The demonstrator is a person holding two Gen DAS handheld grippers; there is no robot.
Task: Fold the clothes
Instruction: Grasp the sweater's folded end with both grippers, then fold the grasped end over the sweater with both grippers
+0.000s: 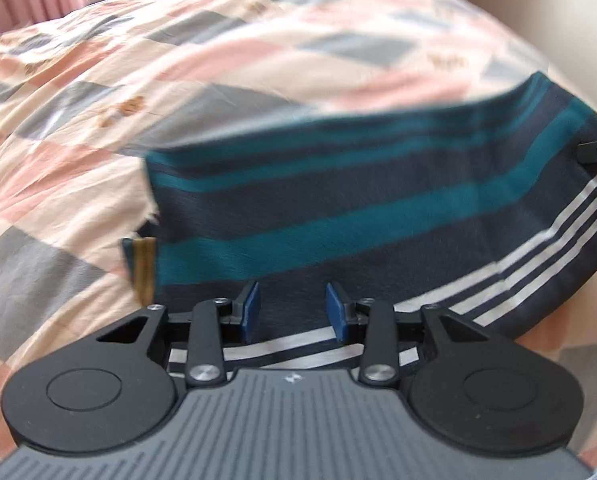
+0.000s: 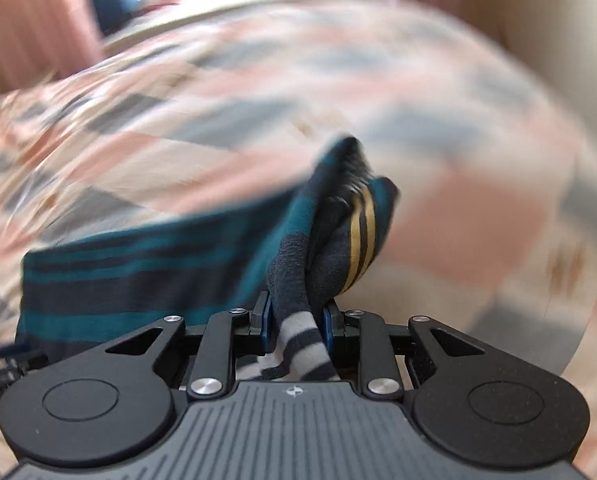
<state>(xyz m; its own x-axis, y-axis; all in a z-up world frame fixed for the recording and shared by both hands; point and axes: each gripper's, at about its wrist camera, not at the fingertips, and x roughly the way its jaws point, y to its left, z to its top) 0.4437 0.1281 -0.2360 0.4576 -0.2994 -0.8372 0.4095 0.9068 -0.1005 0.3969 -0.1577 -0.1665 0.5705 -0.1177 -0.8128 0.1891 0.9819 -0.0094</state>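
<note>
left gripper agape over striped garment | right gripper pinching it

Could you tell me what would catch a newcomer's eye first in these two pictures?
First, the dark striped garment with teal bands, spread across a pink, grey and cream patchwork bedspread. Next, the right hand-held gripper, shut on a bunched striped corner of it. The left hand-held gripper hangs open over the near edge.
</note>
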